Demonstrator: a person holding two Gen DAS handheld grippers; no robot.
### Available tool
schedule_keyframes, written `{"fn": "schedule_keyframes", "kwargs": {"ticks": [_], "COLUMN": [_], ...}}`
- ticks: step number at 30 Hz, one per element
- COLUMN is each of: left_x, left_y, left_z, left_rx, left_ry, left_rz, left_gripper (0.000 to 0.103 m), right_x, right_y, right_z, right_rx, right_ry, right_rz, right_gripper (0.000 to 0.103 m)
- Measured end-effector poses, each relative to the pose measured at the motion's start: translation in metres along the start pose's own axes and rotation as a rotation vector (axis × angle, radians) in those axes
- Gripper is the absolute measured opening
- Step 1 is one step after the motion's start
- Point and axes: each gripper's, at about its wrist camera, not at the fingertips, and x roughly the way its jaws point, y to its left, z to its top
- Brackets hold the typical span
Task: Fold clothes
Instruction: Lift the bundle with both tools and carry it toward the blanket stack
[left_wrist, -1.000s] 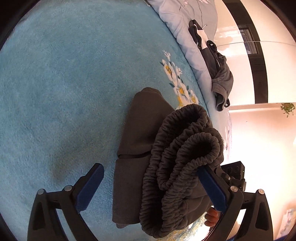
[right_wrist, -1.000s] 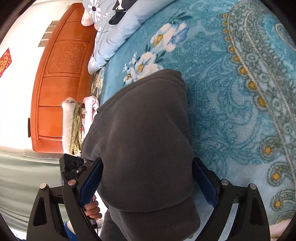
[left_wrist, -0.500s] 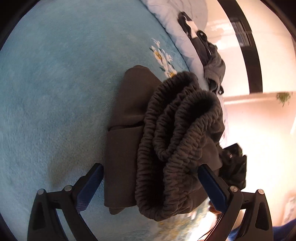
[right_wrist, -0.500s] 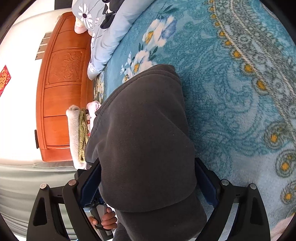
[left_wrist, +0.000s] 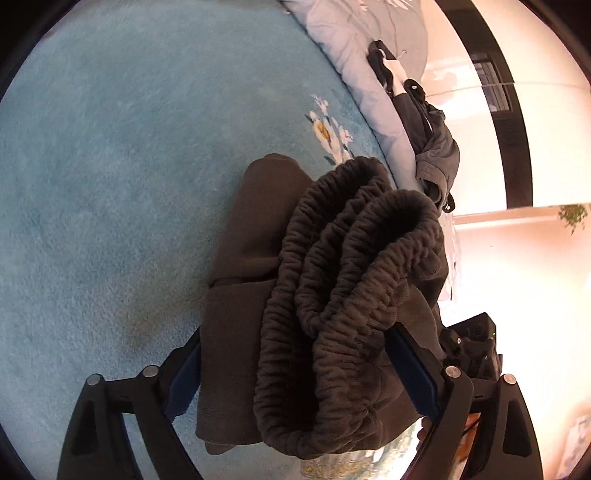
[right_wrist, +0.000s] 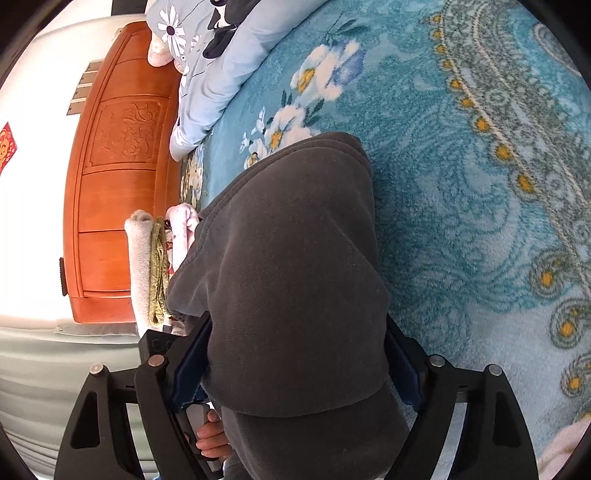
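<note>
While closing, each gripper astride folded grey trousers, pads touching cloth.

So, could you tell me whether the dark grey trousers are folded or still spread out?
Folded: the trousers lie as a compact stack on the blue blanket, their waistband doubled on top.

No legible text, label, brand or number in either view. Red paper decoration on white wall, far left of right wrist frame: gold markings, unreadable. Dark garment on pale quilt, upper right of left wrist frame: white patch, nothing readable.
</note>
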Motion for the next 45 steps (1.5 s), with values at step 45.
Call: {"fn": "schedule_keyframes", "kwargs": {"ticks": [45], "left_x": [-0.337], "left_y": [0.138], "left_z": [0.175], "left_rx": [-0.152], "left_ry": [-0.753], "left_rz": [0.022], "left_gripper": [0.078], "right_x": [0.379], "right_y": [0.486], "right_z": [0.075], "right_rx": [-0.884], "right_ry": [0.551], "right_rz": [-0.04], "right_gripper": [0.072]}}
